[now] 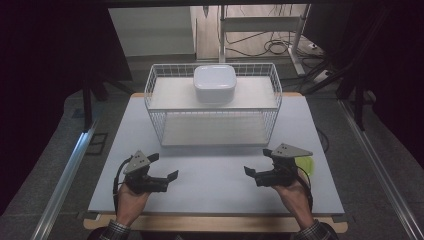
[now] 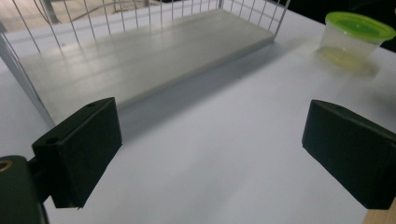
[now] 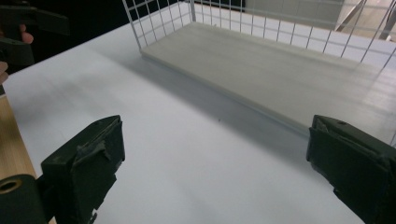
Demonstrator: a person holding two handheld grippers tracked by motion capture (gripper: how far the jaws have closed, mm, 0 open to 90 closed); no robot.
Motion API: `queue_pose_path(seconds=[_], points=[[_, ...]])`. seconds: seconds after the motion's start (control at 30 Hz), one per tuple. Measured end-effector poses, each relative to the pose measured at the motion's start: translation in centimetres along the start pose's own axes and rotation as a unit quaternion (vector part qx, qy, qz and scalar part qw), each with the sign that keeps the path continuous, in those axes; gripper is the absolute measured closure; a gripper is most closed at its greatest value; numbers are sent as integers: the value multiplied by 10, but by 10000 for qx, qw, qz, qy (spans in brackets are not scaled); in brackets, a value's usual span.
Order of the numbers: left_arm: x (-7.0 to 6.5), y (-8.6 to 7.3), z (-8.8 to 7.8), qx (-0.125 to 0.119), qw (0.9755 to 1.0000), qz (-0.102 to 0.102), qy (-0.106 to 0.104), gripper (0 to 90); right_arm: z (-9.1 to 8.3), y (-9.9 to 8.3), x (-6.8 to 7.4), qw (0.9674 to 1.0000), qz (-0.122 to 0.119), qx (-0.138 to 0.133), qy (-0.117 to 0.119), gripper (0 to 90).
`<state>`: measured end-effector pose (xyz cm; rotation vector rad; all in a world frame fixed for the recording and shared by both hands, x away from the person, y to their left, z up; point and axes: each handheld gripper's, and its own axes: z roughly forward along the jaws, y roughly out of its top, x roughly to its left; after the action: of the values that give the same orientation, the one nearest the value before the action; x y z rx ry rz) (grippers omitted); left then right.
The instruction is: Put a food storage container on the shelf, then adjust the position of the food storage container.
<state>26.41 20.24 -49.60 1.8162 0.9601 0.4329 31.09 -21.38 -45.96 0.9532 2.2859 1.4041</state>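
Desk, seen from the high view: one white board with one two-tier wire rack at its far half. One white lidded box sits on the rack's top shelf, about midway along it. The left gripper and the right gripper hang low over the near half of the desk, well apart, both pointed inward, both with jaws spread and nothing between them. One cup with a green lid peeks out just beside the right gripper, mostly hidden by it.

Left gripper view: jaws wide apart, bare desk between them. The rack's lower shelf lies ahead, bare, and the cup stands on the desk off the shelf's end, clear walls, green lid pressed on.

Right gripper view: jaws wide apart as well, holding nothing. The lower shelf runs ahead; the left gripper shows far off at the corner.

The cup is nearest the right gripper and likely the thing to take. It looks light, thin-walled and springy, probably empty, though the blur leaves that unsure. A gentle squeeze across the wall just under the lid rim should hold; squeezing hard may buckle it or pop the lid.
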Motion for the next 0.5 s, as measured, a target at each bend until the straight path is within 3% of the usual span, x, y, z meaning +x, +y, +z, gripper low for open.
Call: queue_pose_path(seconds=[0.3,0.5], points=[[-2,-18,-3,176,9997,-4,172,45,2,-25,-2,9994,67,341,25,43],[-3,-18,-3,153,9996,82,242,46,6,-27,-2,9981,-34,501,-350,8]])
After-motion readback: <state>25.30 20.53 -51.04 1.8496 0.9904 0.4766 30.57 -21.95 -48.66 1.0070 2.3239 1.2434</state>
